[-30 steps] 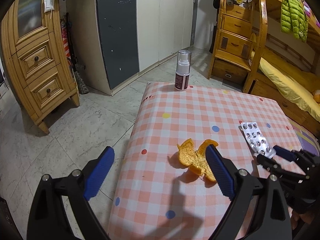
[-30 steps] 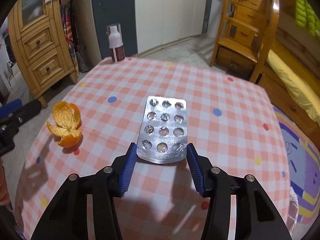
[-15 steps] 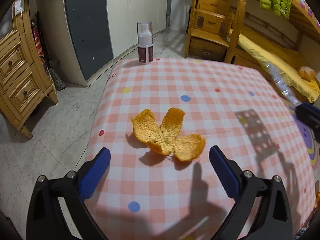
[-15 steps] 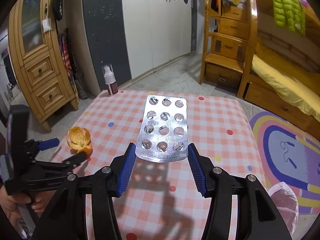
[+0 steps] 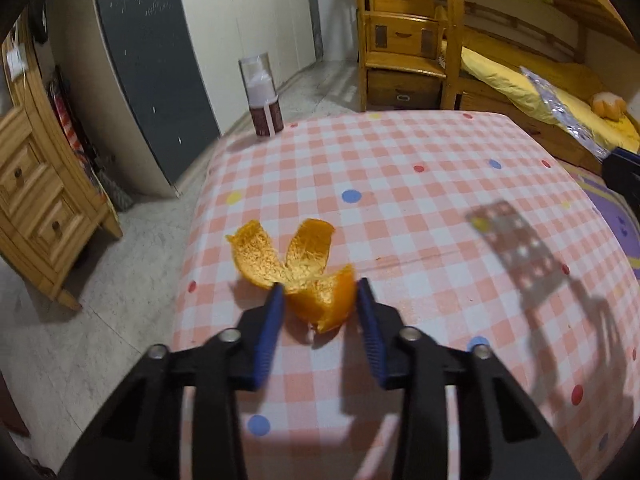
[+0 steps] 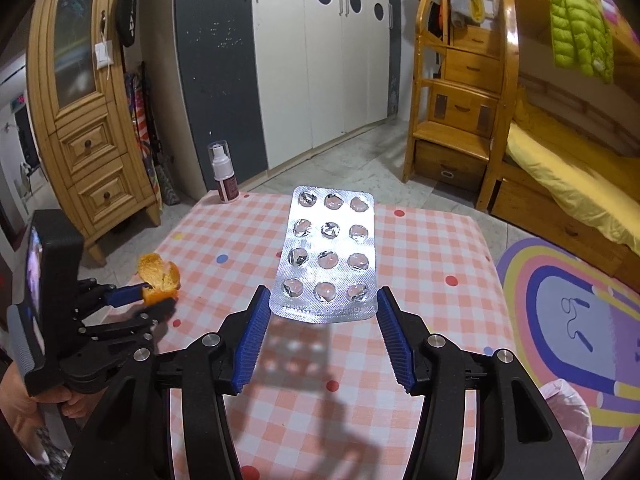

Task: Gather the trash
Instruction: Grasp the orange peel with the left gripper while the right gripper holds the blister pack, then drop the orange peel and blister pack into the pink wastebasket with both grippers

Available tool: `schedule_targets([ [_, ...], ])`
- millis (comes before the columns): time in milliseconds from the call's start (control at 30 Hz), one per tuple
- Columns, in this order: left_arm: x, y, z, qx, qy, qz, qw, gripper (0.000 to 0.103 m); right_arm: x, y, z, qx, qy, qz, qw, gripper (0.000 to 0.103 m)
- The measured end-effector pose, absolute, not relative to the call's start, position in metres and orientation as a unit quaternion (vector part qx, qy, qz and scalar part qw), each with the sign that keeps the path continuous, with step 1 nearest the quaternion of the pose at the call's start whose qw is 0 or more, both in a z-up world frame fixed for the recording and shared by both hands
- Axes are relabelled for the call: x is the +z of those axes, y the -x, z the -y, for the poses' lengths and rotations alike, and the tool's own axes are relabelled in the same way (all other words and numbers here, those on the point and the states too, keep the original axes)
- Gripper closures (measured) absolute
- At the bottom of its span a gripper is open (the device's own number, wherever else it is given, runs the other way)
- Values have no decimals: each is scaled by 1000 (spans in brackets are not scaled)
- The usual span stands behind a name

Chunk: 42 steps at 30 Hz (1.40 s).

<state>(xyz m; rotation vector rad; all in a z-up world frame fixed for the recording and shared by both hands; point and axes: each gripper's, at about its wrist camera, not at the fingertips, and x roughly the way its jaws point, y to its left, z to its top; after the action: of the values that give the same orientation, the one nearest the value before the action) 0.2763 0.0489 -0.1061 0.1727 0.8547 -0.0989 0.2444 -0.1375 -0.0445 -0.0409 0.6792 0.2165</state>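
Left tool [image 5: 320, 294] is pinched narrow on the orange peel [image 5: 296, 264] near the bench [image 5: 420, 184] edge. Right tool [image 6: 322, 312] grips a pill pack [image 6: 328, 256], held up above the bench.

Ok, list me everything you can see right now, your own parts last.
orange peel: one, orange, near left edge of table, between left claw's fingers
pill sheet: one, silver, held above table by right claw
spray bottle: one, white with dark label, far left corner of table
tablecloth: one, pink checks with dots, over table
trash bag: one, pink, on floor at right
jacket: one, green, hanging on bunk bed
left claw: blue pads, closed on peel
right claw: blue pads, gripping pill sheet
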Motion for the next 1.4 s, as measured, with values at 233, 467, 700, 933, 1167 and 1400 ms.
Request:
schedule_targets([
  [233,-67,-250,-53,-119,-16,-360,925,91,-38,-237,146,102,21,-329,939,48],
  [467,-36,-223,-21,-187,12,-304,934,91,-23,-209,168,89,22,-314,945,48],
  [700,-29,-215,34,-243,10,-293,924,91,-21,-184,205,42,5,-300,953,48],
  [933,-39,-203,107,-298,-26,-293,908,91,-29,-159,252,-7,-27,-304,952,48],
  [1167,-53,-182,171,-353,-60,-297,885,91,-49,-112,312,-72,-55,-326,941,48],
  [1400,-71,-170,233,-413,-70,-315,852,90,-73,-61,365,-140,-86,-342,925,48],
])
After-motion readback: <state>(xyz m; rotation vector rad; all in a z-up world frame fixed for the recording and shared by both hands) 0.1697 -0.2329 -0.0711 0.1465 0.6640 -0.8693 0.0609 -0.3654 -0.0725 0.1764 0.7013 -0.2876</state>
